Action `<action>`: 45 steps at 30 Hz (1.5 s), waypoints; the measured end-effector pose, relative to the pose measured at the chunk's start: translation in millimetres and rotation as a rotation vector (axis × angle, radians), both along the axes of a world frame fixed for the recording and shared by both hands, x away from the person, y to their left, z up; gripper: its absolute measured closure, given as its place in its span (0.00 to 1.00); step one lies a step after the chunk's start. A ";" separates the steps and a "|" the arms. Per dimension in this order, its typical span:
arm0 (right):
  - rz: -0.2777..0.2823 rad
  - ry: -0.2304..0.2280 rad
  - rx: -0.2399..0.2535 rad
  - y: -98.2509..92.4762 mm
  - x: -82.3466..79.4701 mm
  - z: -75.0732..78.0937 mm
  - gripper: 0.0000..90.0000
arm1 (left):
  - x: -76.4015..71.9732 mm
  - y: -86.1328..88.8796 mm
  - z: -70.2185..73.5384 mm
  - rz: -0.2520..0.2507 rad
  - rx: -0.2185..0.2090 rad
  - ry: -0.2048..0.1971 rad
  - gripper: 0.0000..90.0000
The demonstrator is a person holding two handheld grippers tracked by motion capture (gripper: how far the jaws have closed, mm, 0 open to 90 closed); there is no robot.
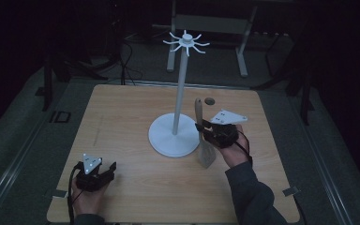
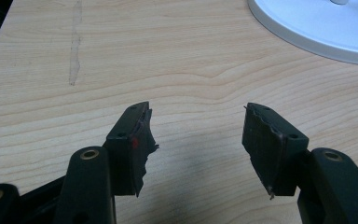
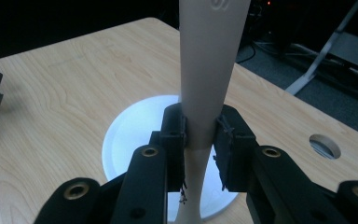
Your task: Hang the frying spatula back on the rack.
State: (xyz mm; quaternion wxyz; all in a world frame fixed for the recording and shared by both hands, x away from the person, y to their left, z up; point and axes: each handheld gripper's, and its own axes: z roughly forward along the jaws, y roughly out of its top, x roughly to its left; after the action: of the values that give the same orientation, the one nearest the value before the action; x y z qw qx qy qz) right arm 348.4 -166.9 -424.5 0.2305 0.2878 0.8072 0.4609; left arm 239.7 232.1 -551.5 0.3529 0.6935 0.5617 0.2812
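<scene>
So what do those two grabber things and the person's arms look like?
Both are black. The left gripper and right gripper each carry a grey three-cornered plate with white dots. The pads look worn and ragged. A black cable trails from the left one. The sleeve is dark grey.

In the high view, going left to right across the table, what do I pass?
Left gripper → white stand → spatula → right gripper, shut on the spatula's handle.

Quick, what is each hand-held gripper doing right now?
Left hand-held gripper: open, holding nothing, over the table.
Right hand-held gripper: shut on the spatula handle.
</scene>
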 end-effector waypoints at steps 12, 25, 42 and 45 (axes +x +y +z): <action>-0.003 -0.025 0.029 1.3 -1.1 5.2 0.83 | 0.0 0.2 0.1 0.002 -0.002 -0.001 0.47; -0.005 -0.052 0.052 1.9 -2.2 12.7 0.83 | 0.1 0.0 -0.1 0.002 0.000 -0.001 0.47; -0.017 -0.069 0.086 2.7 0.7 24.9 0.83 | 0.1 0.2 0.0 0.004 -0.002 -0.002 0.47; -0.018 -0.072 0.090 3.4 1.4 27.6 0.83 | 0.2 0.3 0.0 0.005 -0.002 -0.003 0.47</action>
State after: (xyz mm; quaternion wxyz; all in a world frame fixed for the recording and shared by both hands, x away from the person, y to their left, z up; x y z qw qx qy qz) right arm 349.7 -163.5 -396.9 0.2504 0.2884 0.7741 0.5048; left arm 239.8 232.5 -551.5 0.3537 0.6912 0.5633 0.2825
